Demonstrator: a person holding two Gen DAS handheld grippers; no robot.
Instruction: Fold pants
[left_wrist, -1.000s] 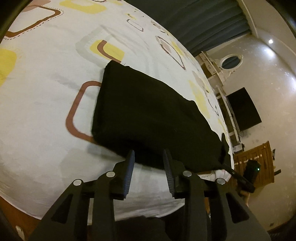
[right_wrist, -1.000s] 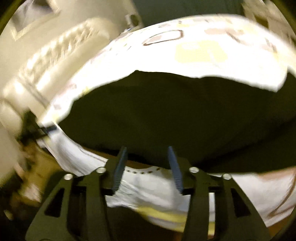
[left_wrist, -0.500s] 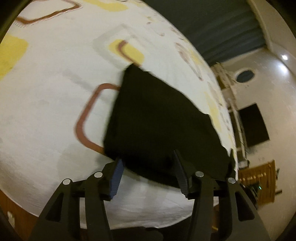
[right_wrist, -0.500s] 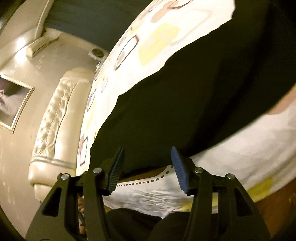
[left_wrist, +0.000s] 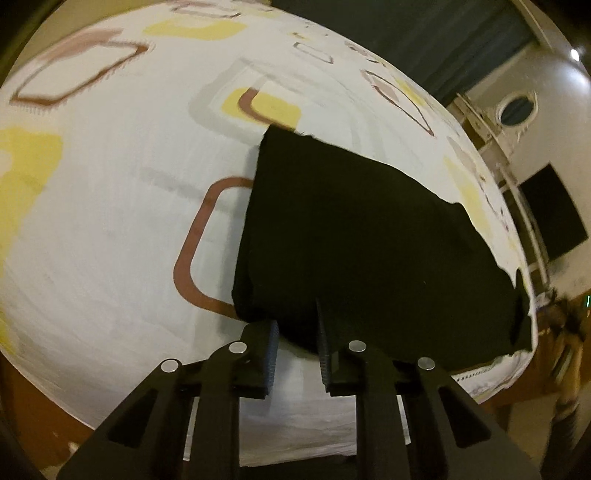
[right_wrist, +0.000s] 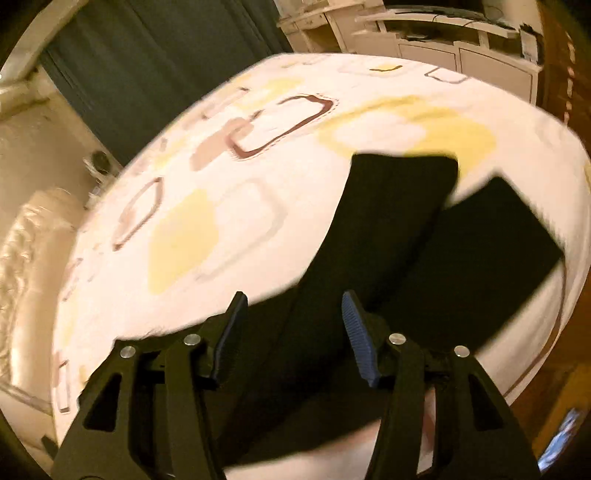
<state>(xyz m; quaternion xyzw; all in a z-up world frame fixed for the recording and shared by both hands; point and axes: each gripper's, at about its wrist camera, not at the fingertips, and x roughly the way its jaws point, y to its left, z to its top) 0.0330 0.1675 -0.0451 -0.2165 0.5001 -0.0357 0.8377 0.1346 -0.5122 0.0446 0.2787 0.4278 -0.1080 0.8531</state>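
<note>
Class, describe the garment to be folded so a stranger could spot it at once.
Find the bed sheet, white with yellow and brown rounded squares. Near its front edge lie the black pants, just ahead of the left hand-held gripper. They are the only plain dark thing on the pale patterned sheet.

left gripper (left_wrist: 295, 350): jaws narrowed at pants (left_wrist: 362, 251) near edge | right gripper (right_wrist: 291, 332): swung up, pants legs now visible
</note>
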